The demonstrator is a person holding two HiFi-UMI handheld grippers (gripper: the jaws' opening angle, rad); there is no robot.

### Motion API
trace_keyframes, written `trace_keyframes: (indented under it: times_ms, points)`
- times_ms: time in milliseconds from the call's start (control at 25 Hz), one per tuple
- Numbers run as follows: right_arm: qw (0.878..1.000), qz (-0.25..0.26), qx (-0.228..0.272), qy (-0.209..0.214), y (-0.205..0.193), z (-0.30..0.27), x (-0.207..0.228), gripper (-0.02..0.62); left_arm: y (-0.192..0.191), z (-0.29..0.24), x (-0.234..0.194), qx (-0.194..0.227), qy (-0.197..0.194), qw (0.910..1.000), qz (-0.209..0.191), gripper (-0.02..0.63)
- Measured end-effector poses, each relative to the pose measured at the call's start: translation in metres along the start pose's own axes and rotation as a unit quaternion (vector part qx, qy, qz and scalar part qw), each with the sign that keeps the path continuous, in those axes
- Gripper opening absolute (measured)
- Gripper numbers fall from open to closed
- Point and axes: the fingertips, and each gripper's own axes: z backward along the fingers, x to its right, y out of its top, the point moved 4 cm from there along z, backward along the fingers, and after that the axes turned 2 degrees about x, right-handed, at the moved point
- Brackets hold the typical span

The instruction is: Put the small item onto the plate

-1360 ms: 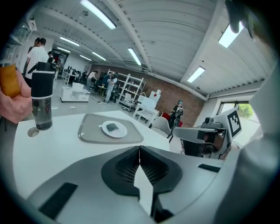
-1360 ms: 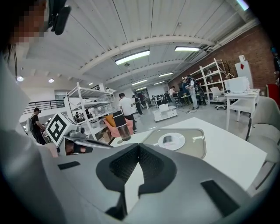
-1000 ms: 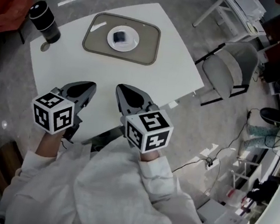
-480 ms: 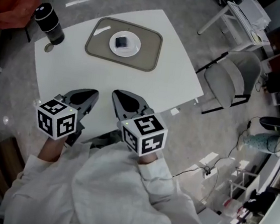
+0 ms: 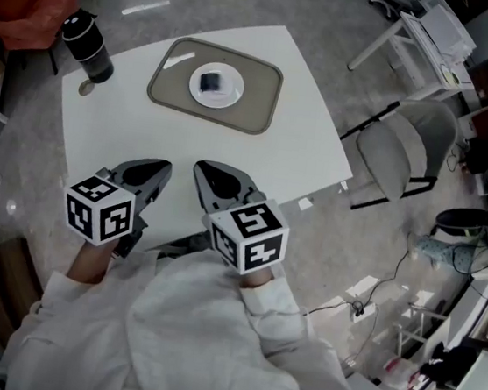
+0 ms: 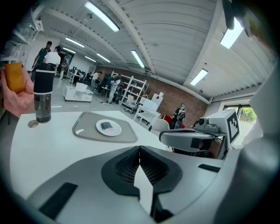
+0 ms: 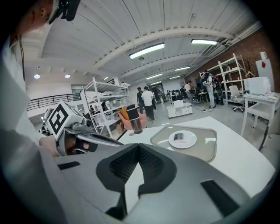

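Two clenched, empty sets of fingers: left gripper (image 5: 154, 168), right gripper (image 5: 205, 169). Small item (image 5: 211, 82) on plate (image 5: 234, 92), twelve o'clock, well apart; right likely nearer.

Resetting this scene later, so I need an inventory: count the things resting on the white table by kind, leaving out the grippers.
Mat: 1
Plate: 1
Small dark item, lying on the plate: 1
Black tumbler: 1
Small round disc beside the tumbler: 1
Total: 5

White table (image 5: 231, 157) on grey floor (image 5: 344, 246); grey chair (image 5: 404, 152) beside; ceiling strip lights (image 6: 101, 16); brick wall (image 6: 171, 94).
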Motion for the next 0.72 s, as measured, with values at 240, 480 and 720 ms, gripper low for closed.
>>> trace_keyframes:
  times_ms: [240, 480, 720]
  points:
    - [1.0, 0.008, -0.004, 0.007, 0.0, 0.0, 0.008, 0.015, 0.004, -0.006, 0.004, 0.007, 0.0, 1.0, 0.0, 0.011]
    - [1.0, 0.008, 0.002, 0.014, 0.003, 0.001, 0.01, 0.015, 0.007, -0.005, 0.007, 0.015, -0.001, 0.9999, 0.003, 0.011]
    - [1.0, 0.011, 0.003, 0.014, 0.006, 0.007, 0.011, 0.015, 0.007, -0.002, 0.013, 0.02, -0.001, 0.9998, 0.005, 0.011]
